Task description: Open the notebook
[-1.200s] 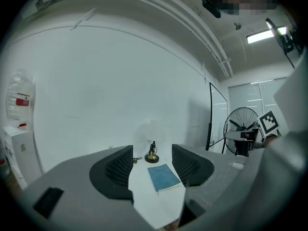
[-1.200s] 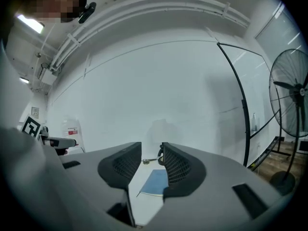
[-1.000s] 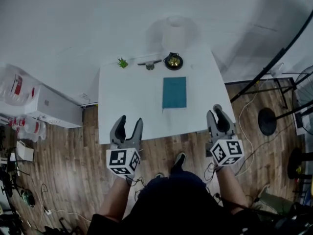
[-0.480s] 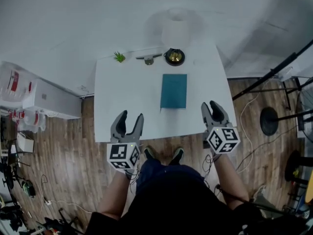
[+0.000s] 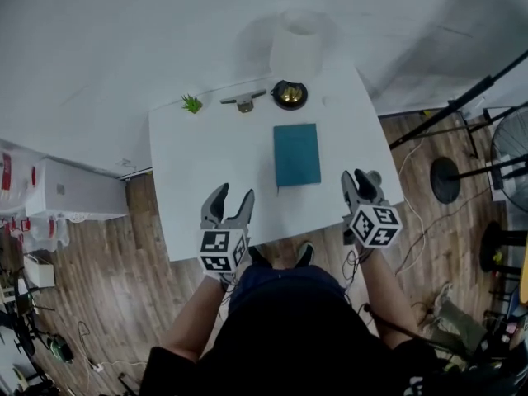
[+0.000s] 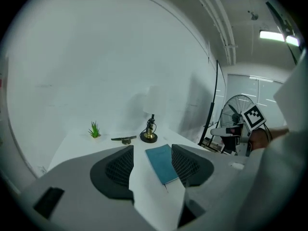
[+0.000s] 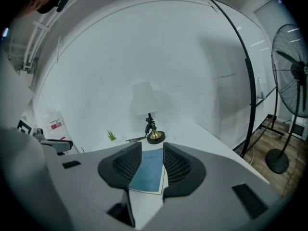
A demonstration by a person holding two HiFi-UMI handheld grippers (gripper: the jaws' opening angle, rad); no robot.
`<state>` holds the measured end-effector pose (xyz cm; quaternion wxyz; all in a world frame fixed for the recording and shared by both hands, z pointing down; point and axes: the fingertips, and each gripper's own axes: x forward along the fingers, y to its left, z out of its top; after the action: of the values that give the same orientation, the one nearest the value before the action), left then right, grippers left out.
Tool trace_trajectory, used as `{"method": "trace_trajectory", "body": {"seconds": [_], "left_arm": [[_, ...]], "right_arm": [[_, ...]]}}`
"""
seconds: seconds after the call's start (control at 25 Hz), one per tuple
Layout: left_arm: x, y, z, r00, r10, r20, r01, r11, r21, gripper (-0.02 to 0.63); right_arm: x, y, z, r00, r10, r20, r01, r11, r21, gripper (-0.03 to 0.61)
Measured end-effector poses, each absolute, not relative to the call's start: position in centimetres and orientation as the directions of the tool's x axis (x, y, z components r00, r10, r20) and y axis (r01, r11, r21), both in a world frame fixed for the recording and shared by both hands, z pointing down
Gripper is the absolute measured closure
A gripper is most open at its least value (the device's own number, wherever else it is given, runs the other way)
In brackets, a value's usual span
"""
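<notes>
A closed teal notebook [image 5: 297, 154] lies flat on the white table [image 5: 198, 155], right of its middle. My left gripper [image 5: 233, 196] hovers over the table's near edge, to the left of and nearer than the notebook, with its jaws open and nothing in them. At the near right corner my right gripper [image 5: 360, 180] is just right of the notebook's near end, also open and empty. In the left gripper view the notebook [image 6: 162, 162] shows through the gap of the gripper [image 6: 151, 155]. The right gripper view has the notebook [image 7: 148, 174] straight ahead between the jaws of the gripper [image 7: 152, 153].
A desk lamp [image 5: 290, 93] with a white shade stands at the table's far edge, with a small green plant [image 5: 191, 103] and a dark clip-like object [image 5: 242, 100] to its left. A fan [image 7: 291, 71] and black stands [image 5: 450, 180] stand on the wooden floor to the right.
Both grippers have come forward and down over the table's near edge. The left one has also shifted right, toward the notebook. The notebook has not moved.
</notes>
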<state>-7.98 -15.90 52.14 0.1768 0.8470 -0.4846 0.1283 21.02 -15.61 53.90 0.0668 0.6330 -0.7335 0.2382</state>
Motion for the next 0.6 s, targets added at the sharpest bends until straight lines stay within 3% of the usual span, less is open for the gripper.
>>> {"method": "trace_trajectory", "body": {"seconds": [0.28,0.6], "left_arm": [[-9.3,-17.3,55.3,0.580,-0.683,0.444,-0.809,-0.550,0.210,0.370],[-9.7,-17.5,57.1,0.509,-0.694,0.510,-0.855,-0.477,0.203,0.371]], "right_arm": [[19.0,-17.4,58.8,-0.129,-0.863,0.488,-0.964,-0.006,-0.266,0.437],[18.8,-19.8,67.7,-0.228,-0.741,0.631,-0.925,-0.038,-0.378,0.426]]}}
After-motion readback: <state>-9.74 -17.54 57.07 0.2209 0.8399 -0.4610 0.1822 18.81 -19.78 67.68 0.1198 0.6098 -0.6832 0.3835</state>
